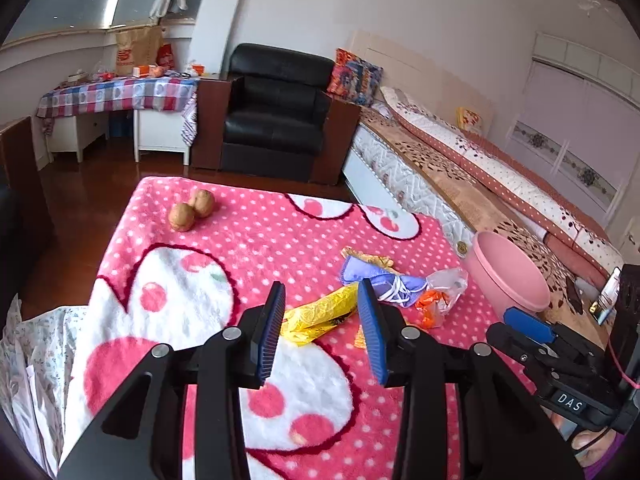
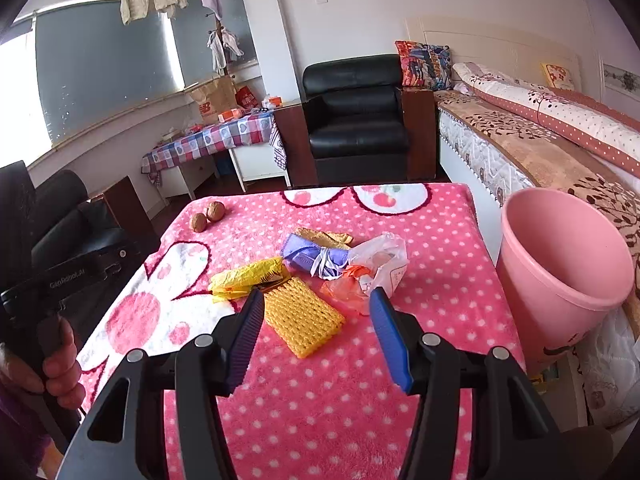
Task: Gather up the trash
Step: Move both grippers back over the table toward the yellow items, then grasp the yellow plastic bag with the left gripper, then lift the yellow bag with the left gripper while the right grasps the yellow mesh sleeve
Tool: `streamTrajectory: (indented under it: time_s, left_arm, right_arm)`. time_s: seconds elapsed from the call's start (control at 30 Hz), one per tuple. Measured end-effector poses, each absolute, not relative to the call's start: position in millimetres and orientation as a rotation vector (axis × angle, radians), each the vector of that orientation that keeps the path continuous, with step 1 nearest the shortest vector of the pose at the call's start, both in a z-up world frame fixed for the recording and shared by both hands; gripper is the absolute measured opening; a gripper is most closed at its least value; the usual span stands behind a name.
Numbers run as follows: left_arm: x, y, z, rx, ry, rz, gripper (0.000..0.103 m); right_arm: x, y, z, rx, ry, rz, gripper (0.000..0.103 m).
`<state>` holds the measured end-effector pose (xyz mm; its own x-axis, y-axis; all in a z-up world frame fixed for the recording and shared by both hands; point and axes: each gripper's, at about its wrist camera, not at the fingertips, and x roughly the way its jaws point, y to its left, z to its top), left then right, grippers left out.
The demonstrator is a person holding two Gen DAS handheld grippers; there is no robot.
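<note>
Pink dotted blanket (image 2: pixel 320 380) strewn with wrappers (image 2: pixel 244 278), pink bin (image 2: pixel 560 264) beside, both tongs (image 1: pixel 322 328) (image 2: pixel 316 340) agape, empty

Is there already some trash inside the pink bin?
No, in the right wrist view the pink bin shows only its bare inner wall, and the wrappers still lie on the pink blanket.

"DAS" is read on a small label (image 1: pixel 569 402) on the right gripper's body, at four o'clock in the left wrist view. "GenRobot.AI" is printed on the left gripper's handle (image 2: pixel 67 279), at nine o'clock in the right wrist view.
</note>
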<state>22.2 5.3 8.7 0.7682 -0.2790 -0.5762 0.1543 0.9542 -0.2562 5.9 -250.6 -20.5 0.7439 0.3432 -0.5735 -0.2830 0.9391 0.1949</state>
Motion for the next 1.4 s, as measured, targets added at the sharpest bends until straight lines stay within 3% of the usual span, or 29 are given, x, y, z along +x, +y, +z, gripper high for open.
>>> streamTrajectory:
  time_s: [0.4, 0.87, 0.93, 1.0, 1.07, 1.4]
  left_arm:
    - [86, -22, -39, 0.045, 0.881, -0.401, 0.038]
    - [103, -38, -70, 0.168, 0.926, -0.346, 0.038]
    - [100, -35, -67, 0.136, 0.912, -0.354, 0.030]
    - [95, -30, -64, 0.114, 0.911, -0.340, 0.014]
    - [90, -23, -61, 0.061, 0.916, -0.334, 0.010]
    - [41, 11, -63, -0.289, 0.890, -0.257, 0.008]
  right_arm:
    - [41, -253, -52, 0.109, 0.748, 0.460, 0.055]
    - [49, -263, -73, 0.200, 0.806, 0.463, 0.055]
    - [47, -262, -72, 0.195, 0.802, 0.468, 0.055]
    - [46, -260, -72, 0.184, 0.802, 0.472, 0.055]
    - [46, -258, -71, 0.178, 0.802, 0.476, 0.055]
    - [50, -250, -75, 0.163, 0.844, 0.524, 0.055]
